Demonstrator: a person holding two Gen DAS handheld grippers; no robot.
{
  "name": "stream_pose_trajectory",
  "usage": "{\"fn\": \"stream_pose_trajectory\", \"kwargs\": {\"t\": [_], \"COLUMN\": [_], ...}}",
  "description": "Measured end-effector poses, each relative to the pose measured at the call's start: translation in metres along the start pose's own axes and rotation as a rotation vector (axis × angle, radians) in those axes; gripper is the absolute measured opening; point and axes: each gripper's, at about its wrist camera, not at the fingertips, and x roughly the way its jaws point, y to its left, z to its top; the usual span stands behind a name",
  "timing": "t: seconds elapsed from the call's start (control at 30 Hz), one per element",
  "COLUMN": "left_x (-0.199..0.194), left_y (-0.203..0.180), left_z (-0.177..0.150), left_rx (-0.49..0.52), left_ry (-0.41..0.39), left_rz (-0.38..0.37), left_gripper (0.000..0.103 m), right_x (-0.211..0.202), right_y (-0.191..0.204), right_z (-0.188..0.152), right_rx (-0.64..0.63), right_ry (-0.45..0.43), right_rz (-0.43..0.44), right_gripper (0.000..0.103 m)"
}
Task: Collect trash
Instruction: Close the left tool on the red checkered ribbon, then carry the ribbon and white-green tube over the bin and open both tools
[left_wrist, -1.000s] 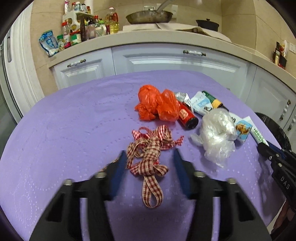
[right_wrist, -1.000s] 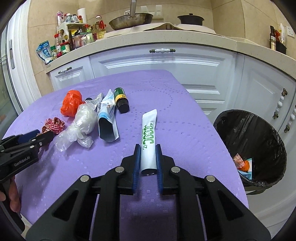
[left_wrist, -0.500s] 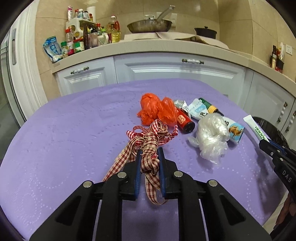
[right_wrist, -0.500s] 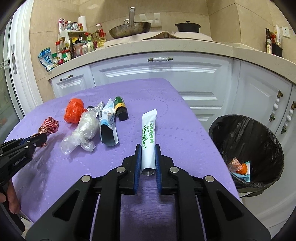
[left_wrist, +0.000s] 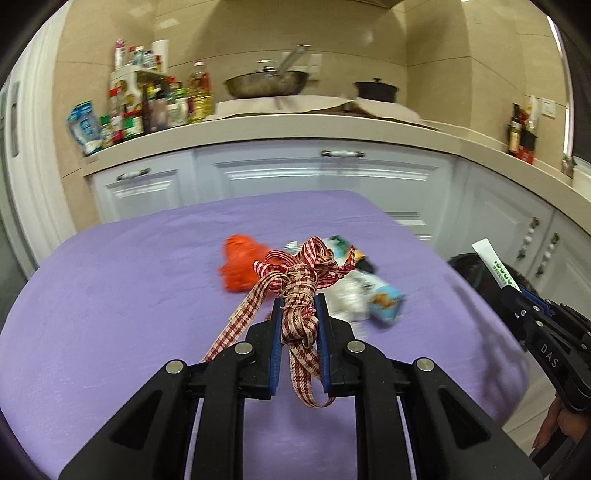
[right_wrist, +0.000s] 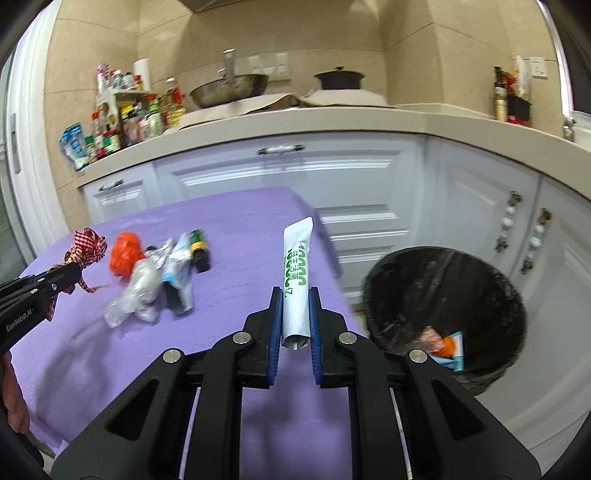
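My left gripper (left_wrist: 298, 308) is shut on a red-and-white checked ribbon (left_wrist: 301, 280), which hangs lifted above the purple table (left_wrist: 110, 295). The same ribbon (right_wrist: 86, 245) shows at the far left of the right wrist view, held by the left gripper (right_wrist: 72, 275). My right gripper (right_wrist: 296, 301) is shut on a white tube with green print (right_wrist: 297, 273), raised off the table near its right edge. That tube (left_wrist: 495, 262) also sticks up from the right gripper (left_wrist: 515, 295) in the left wrist view. A black-lined trash bin (right_wrist: 443, 302) stands on the floor to the right, with some scraps inside.
On the table lie an orange plastic bag (right_wrist: 125, 253), a crumpled clear bag (right_wrist: 138, 291), a blue-white pouch (right_wrist: 177, 280), a dark bottle (right_wrist: 199, 249) and a foil wrapper (right_wrist: 159, 253). White cabinets (right_wrist: 295, 177) and a cluttered counter stand behind. A hand (left_wrist: 554, 432) shows at lower right.
The left gripper closed on the ribbon and lifted it off the table. The right gripper, holding the tube throughout, rose and moved toward the bin side.
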Motion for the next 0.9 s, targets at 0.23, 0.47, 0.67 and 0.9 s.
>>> {"fn": "stream_pose_trajectory", "kwargs": {"t": [0.23, 0.47, 0.67, 0.9], "left_x": [0.007, 0.02, 0.032, 0.053], "left_y": [-0.056, -0.116, -0.161, -0.207], "left_z": [0.013, 0.023, 0.027, 0.026], "left_rx": [0.055, 0.123, 0.161, 0.201], "left_ry": [-0.017, -0.032, -0.042, -0.026], "left_rz": [-0.096, -0.172, -0.217, -0.245], "left_gripper": [0.017, 0.017, 0.017, 0.017], "right_x": [-0.014, -0.02, -0.014, -0.001], "right_y": [-0.055, -0.11, -0.139, -0.167], "right_z": [0.004, 0.005, 0.003, 0.0], "right_rx": [0.057, 0.112, 0.134, 0.154], "right_ry": [-0.032, -0.052, -0.049, -0.043], "right_rz": [-0.107, -0.191, -0.228, -0.247], "right_gripper": [0.013, 0.013, 0.013, 0.013]}}
